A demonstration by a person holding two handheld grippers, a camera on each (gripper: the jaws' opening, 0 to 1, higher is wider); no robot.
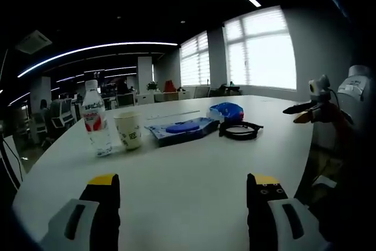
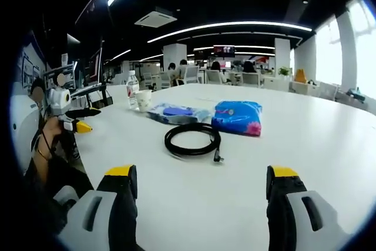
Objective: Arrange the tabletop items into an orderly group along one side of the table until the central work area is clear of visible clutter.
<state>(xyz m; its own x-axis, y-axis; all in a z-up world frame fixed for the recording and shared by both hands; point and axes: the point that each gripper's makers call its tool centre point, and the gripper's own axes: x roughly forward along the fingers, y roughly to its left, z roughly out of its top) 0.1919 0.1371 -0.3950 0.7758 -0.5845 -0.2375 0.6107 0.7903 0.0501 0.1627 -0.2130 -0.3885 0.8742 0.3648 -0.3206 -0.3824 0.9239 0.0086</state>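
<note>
Open-plan office with a white table (image 1: 194,168). In the left gripper view, a water bottle (image 1: 96,120), paper cup (image 1: 128,130), flat blue packet (image 1: 182,129), blue pouch (image 1: 227,111) and black cable coil (image 1: 241,129) line the far side. My left gripper (image 1: 184,195) and right gripper (image 2: 200,195) stand spread apart, grasping nothing, near the table's edge.

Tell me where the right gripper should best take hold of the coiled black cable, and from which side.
Probably across the coil's near arc, coming down from above. The black cable lies flat on the white table in a loose ring, so only a top-down pinch across the bundled strands fits the jaws. The right gripper is open and nearest that arc; the far side sits close to the blue packet.
</note>
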